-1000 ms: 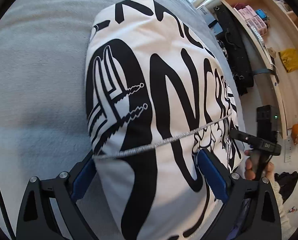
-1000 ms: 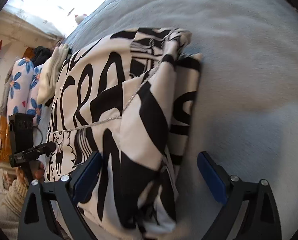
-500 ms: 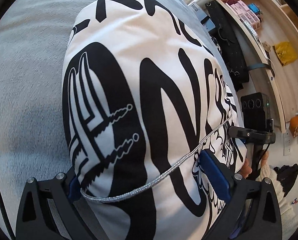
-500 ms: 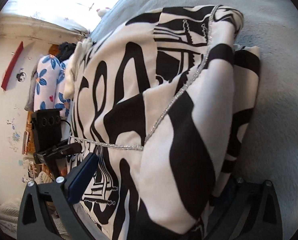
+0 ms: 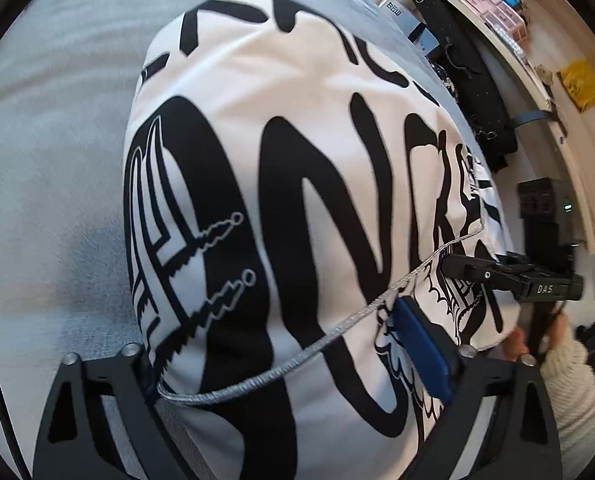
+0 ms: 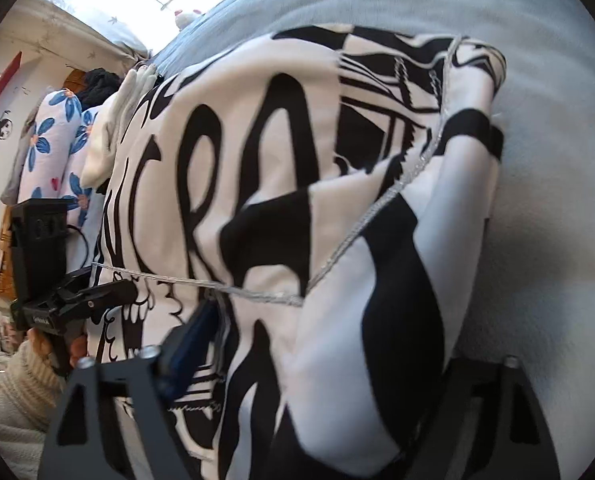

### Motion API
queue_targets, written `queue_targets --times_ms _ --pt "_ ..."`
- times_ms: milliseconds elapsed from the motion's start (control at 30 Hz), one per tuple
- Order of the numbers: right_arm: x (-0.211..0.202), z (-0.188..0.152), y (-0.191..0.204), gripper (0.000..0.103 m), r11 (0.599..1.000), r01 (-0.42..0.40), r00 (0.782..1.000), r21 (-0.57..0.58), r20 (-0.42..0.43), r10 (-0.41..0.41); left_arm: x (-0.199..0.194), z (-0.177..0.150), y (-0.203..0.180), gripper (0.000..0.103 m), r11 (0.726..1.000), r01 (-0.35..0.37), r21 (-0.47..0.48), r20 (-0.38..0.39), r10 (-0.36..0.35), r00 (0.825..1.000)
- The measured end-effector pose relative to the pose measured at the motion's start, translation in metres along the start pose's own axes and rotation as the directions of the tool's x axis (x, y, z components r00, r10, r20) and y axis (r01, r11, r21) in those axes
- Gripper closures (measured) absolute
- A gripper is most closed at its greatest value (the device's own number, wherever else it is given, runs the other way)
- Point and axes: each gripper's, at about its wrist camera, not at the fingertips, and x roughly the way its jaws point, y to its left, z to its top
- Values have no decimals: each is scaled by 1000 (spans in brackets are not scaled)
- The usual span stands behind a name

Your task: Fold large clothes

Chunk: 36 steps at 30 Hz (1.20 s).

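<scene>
Folded black-and-white garment [image 5: 297, 200] lies on grey bedspread [image 5: 49, 120], near edge between both claws. My left gripper [image 5: 297, 368] and right gripper [image 6: 317, 360] straddle bundle, jaws closing, grip not yet firm. Advice: clamp all layers, keep silver trim [image 5: 297, 360] untangled, lift both sides evenly. Shelving [image 5: 537, 60] beyond bed; floral pillow [image 6: 53, 140] opposite.

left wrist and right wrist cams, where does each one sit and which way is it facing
Left wrist: on the left gripper, looking down its fingers at the black-and-white garment on the grey bed; jaws closing around a fold; right gripper and sleeve show at the right.
Right wrist: on the right gripper, facing the garment's other end; jaws closing around it; left gripper at the left.
Shared: garment, bed, silver cord.
</scene>
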Motion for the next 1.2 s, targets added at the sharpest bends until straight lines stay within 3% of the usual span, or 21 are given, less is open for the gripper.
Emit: queue_targets --times_ms 133,233,367,533,700,967,1067,1200 --pt "-16 -5 19 55 998 66 997 -6 49 -65 -13 0 -27 36 993 -92 78 63 87 994" --pt "-28 -9 42 68 990 138 988 -18 73 -136 -26 0 -51 48 976 -164 142 121 147 982" --pt "-40 -17 75 74 978 207 974 -36 102 -202 -44 -2 -74 52 953 -233 194 170 202 965" --pt "-47 -25 118 75 982 187 976 -35 115 -182 -81 -4 -74 53 946 -255 200 173 223 959" --pt "-56 -33 154 75 987 147 983 -64 119 -139 -139 -25 -44 53 945 -274 180 171 245 954" --pt "-38 -26 264 75 980 96 991 -175 109 -78 -227 -44 24 53 954 -289 84 174 272 947" --pt "-27 -16 309 75 972 75 992 -223 120 -49 -264 -47 60 53 952 -301 49 200 286 937" --pt "-9 10 368 75 959 51 991 -280 131 -15 -313 -35 104 53 939 -342 23 249 326 912"
